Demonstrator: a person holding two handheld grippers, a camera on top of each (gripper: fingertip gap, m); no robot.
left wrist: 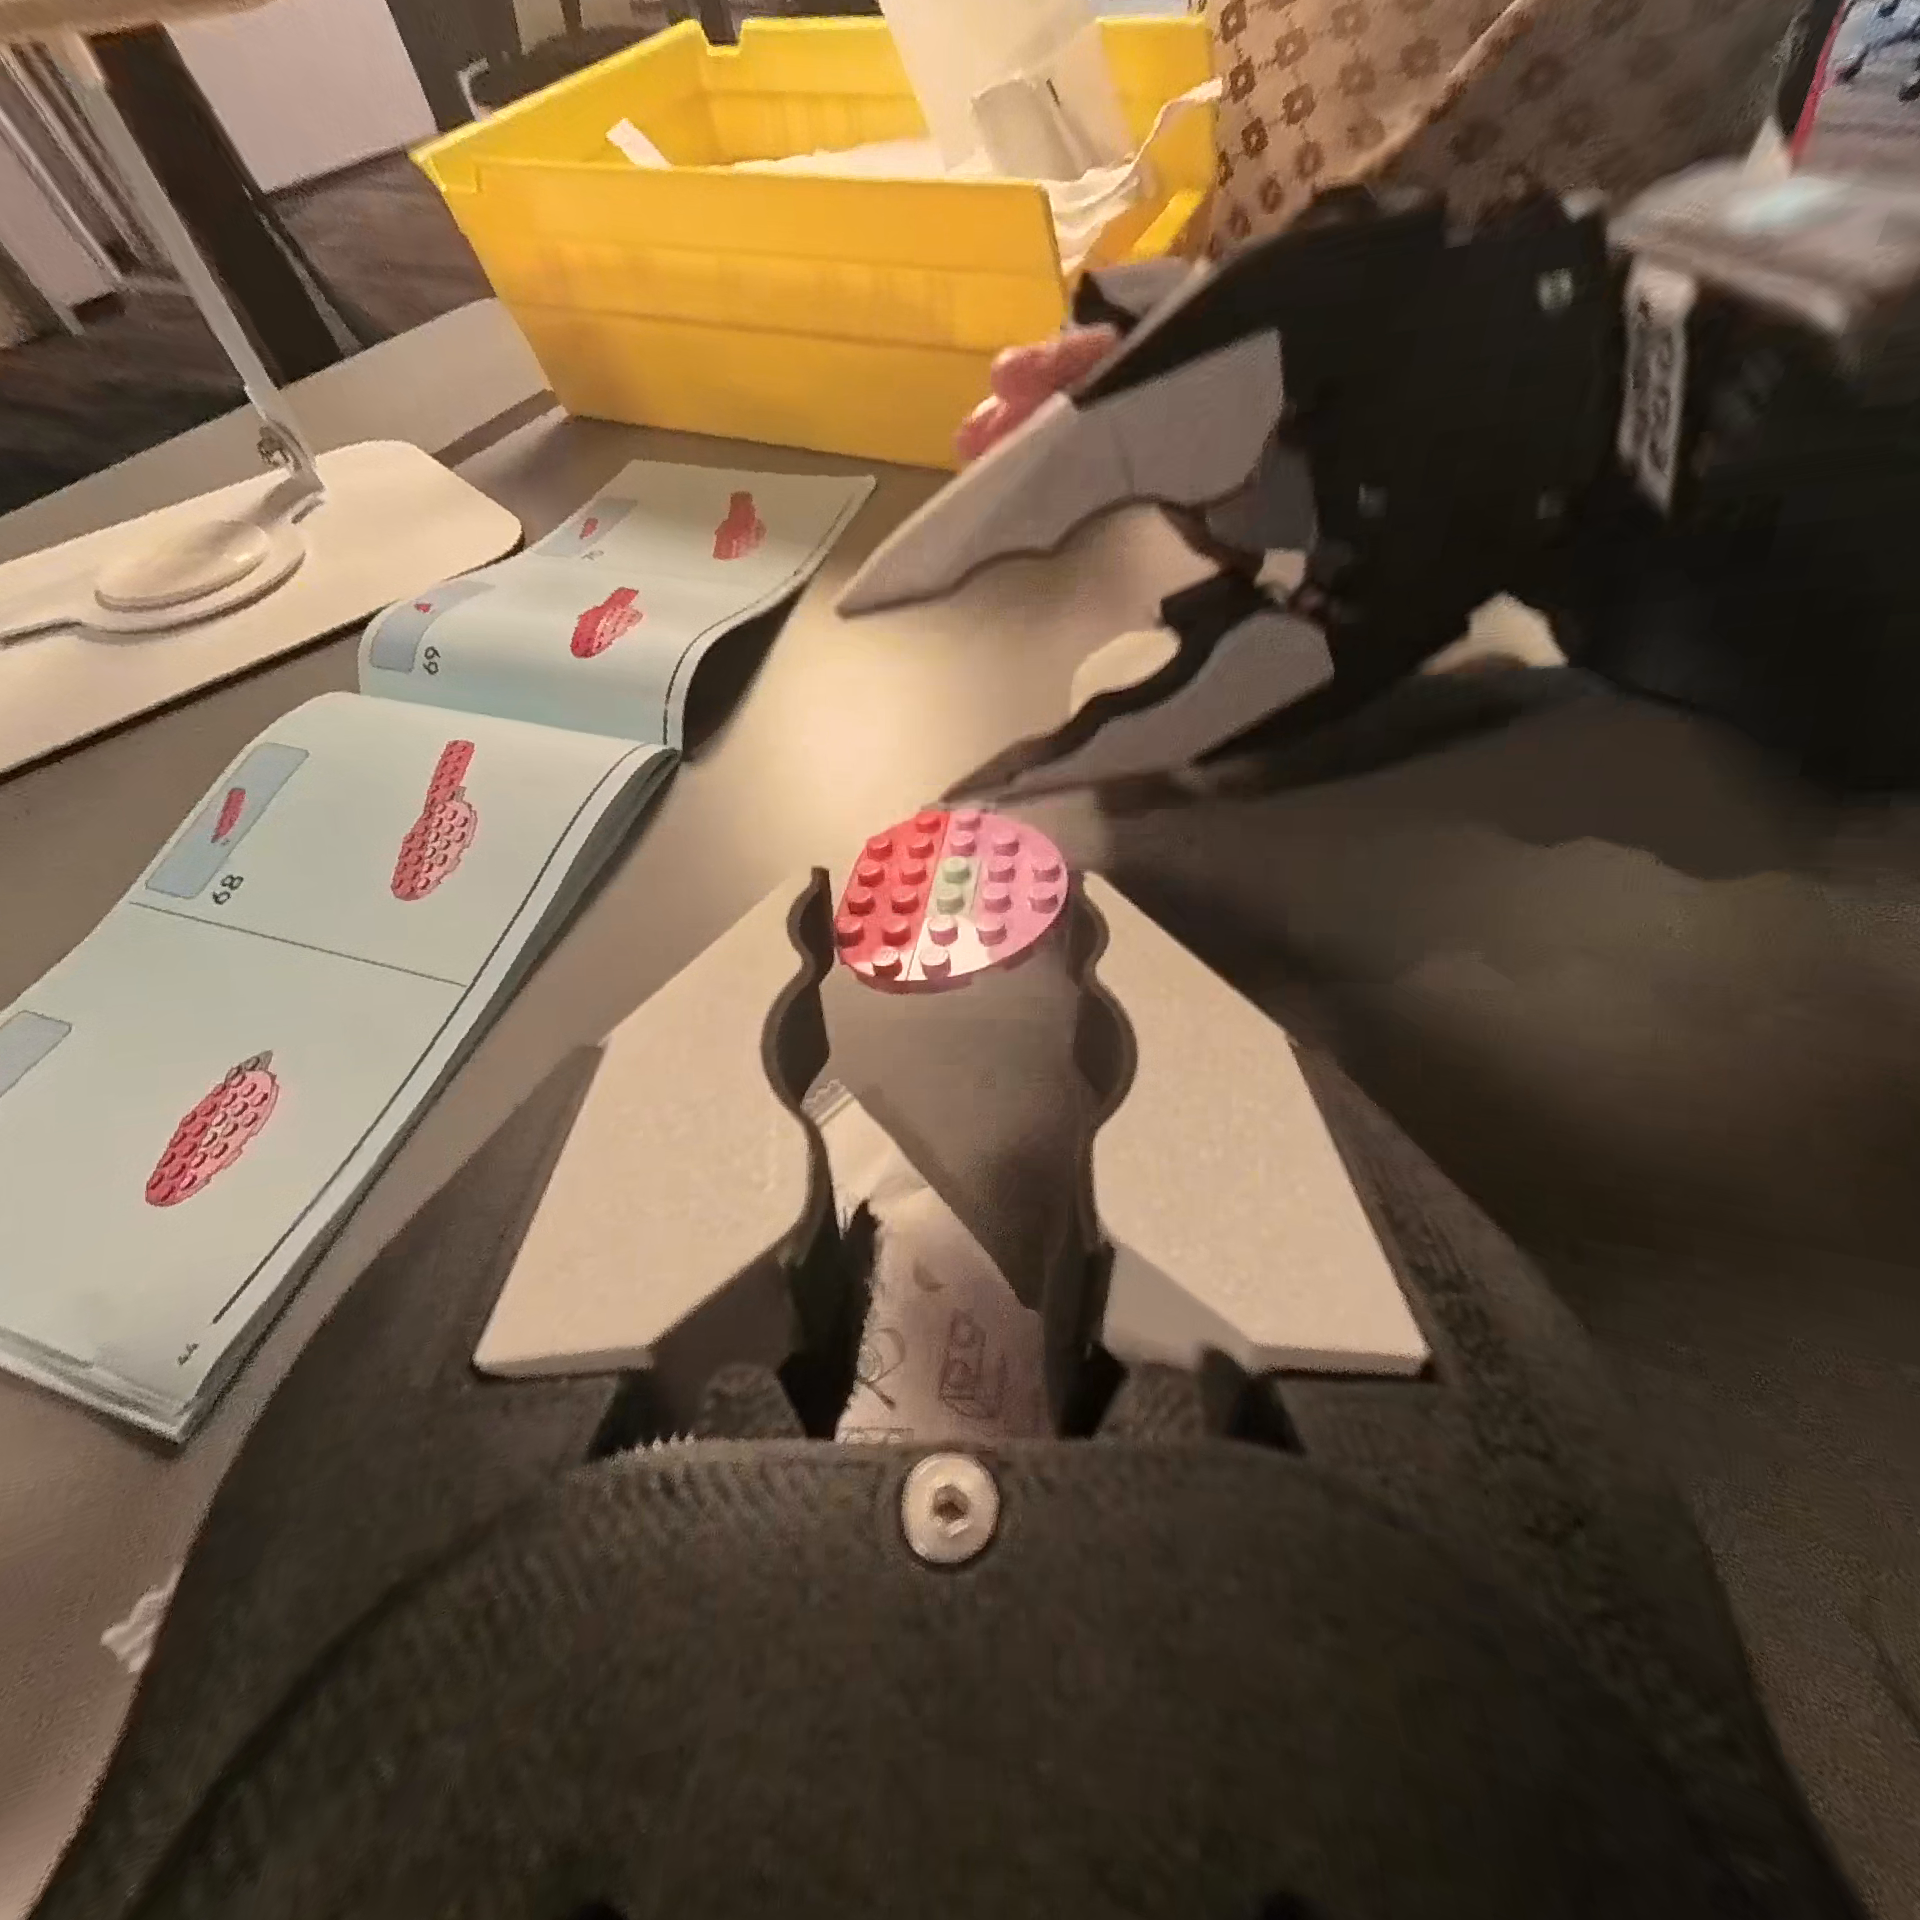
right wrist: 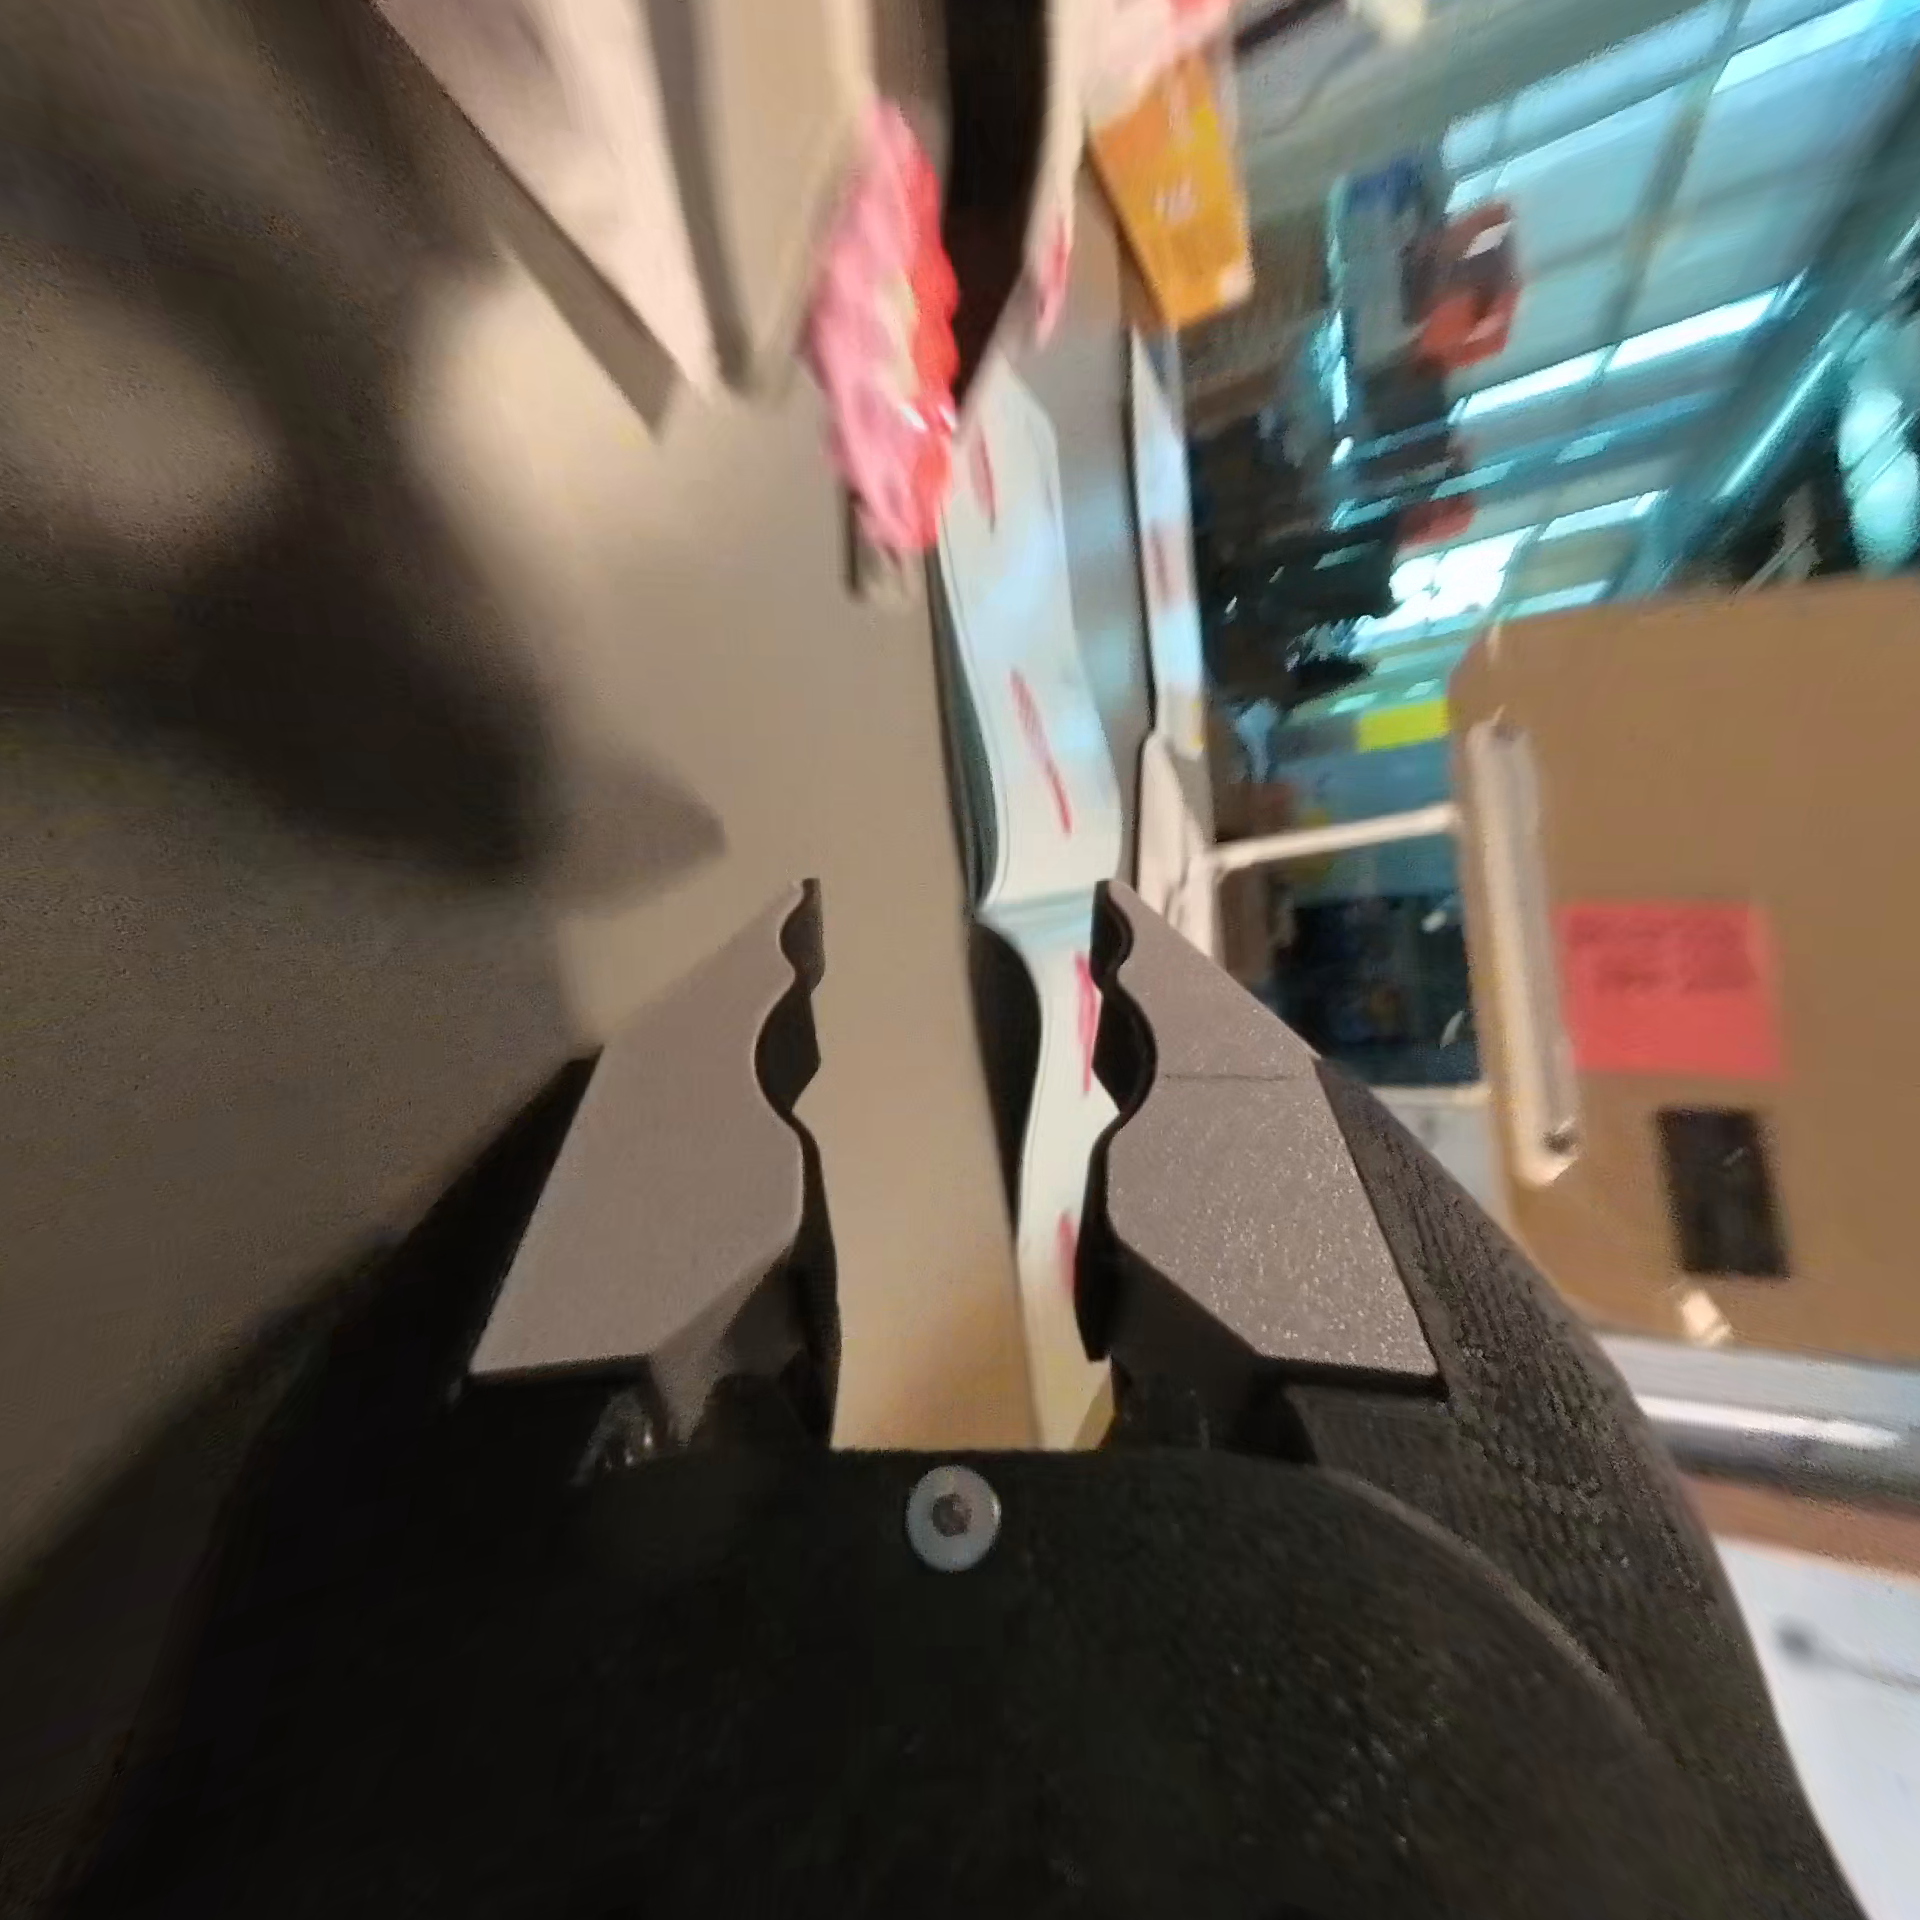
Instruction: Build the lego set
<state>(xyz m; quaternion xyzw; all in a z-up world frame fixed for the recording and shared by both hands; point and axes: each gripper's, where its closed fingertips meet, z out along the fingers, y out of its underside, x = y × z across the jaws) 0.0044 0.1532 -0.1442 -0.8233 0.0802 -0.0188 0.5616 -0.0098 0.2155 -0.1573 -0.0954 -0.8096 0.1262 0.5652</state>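
We see a dark table carrying a yellow bin at the far side, with white paper and a pale roll-like shape in it; what else it holds is hidden. An open instruction booklet lies left of centre.

Our left gripper has its fingers around a round studded plate, half red and half pink, with a small pale green piece on its middle. The fingers sit at both edges of the plate and seem to clamp it. Our right gripper is spread open with nothing in it; in the left wrist view one fingertip hangs just beside the plate's far edge.

That fingertip could nudge the plate and twist it out of the left fingers, we judge, since the hold is only on the thin rim.
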